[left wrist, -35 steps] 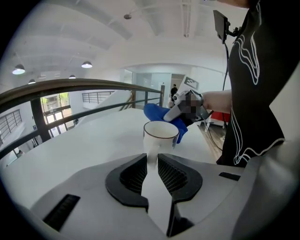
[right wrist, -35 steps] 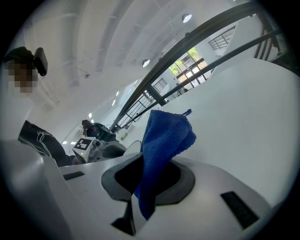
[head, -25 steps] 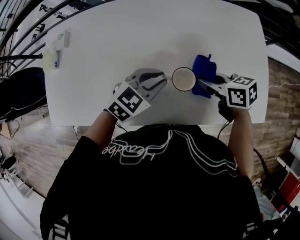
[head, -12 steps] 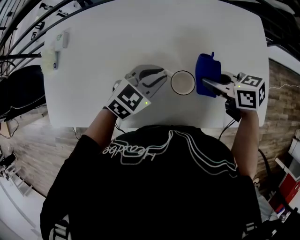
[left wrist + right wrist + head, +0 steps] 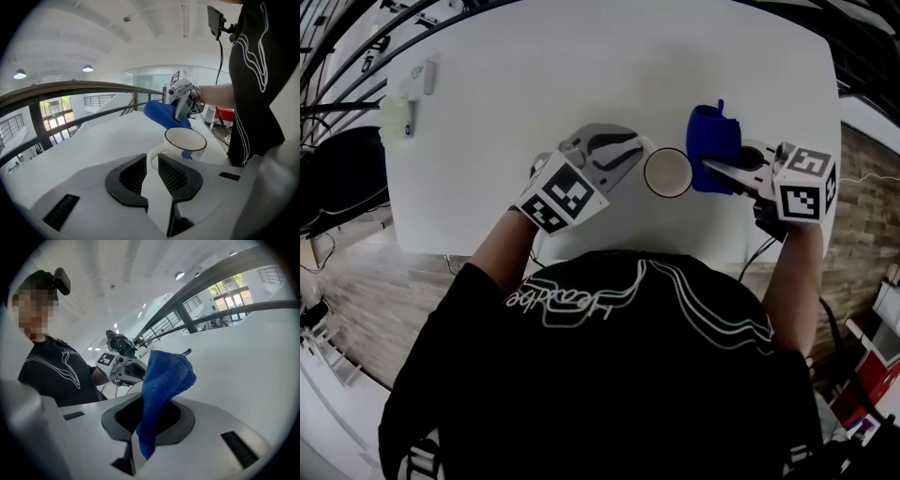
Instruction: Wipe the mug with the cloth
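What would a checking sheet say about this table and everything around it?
Surface: white table.
Job's things: mug upright; blue cloth right beside it.
Clutter: small pale items at the far left corner.
Grippers: left gripper jaws closed on the mug's handle; right gripper jaws closed on the cloth.
Cables: black cable below the right gripper.
Surroundings: wooden floor, dark railing.

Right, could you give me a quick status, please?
Left gripper clamped on mug handle. Right gripper pinching blue cloth, cloth beside mug. Nothing in the way.
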The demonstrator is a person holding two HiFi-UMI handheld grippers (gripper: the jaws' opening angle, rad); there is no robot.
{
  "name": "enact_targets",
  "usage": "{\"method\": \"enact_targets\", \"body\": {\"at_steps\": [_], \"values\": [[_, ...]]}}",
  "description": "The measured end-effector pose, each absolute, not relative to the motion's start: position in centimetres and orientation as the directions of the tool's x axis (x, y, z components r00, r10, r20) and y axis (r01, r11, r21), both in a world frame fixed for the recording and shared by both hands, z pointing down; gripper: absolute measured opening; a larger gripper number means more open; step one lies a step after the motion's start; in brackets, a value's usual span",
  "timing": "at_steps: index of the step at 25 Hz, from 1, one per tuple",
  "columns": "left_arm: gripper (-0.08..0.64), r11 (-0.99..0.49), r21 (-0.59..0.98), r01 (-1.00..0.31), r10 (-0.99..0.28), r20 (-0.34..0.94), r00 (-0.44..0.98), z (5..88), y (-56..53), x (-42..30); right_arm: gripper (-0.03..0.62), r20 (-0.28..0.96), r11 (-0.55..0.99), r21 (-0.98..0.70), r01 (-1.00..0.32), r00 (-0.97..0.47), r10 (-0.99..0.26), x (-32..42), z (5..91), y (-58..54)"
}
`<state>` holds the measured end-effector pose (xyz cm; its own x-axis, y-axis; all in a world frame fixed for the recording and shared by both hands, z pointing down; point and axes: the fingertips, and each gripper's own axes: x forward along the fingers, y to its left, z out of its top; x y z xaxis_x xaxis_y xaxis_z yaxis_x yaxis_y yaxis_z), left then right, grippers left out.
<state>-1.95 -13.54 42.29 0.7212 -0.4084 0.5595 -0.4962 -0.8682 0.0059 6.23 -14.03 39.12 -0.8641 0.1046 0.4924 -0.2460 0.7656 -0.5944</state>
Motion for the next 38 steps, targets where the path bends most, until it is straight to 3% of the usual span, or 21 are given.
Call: {"method": "enact_targets", "body": {"at_steps": [13,25,29,38], "values": [[0.071,-0.867,-0.009,-0.498,-0.412,0.574,0.708,42.9,-15.0,-2.2,0.051,0.542,0.799,-0.582,-0.152,-0.805,0.241,3.5,41.7,-15.0],[0.071,-0.868,0.024,-0.496,-0.396,0.570,0.720,42.9,-15.1,-1.7,0.051,0.635,0.765,-0.604,-0.225,-0.716,0.291,3.0,45.2,-15.5],[0.071,-0.859,0.055,-0.508,-0.396,0.558,0.730,42.8,-14.7,-2.7,0.051,0.626,0.774,-0.563,-0.289,-0.761,0.171,3.8,43.8,-16.3],[0.071,-0.830,0.107,-0.547,-0.446,0.459,0.768,37.3,-11.2,-5.1,0.051,0.588,0.810,-0.302,-0.503,-0.767,-0.257,5.5,36.3,-13.9]]}}
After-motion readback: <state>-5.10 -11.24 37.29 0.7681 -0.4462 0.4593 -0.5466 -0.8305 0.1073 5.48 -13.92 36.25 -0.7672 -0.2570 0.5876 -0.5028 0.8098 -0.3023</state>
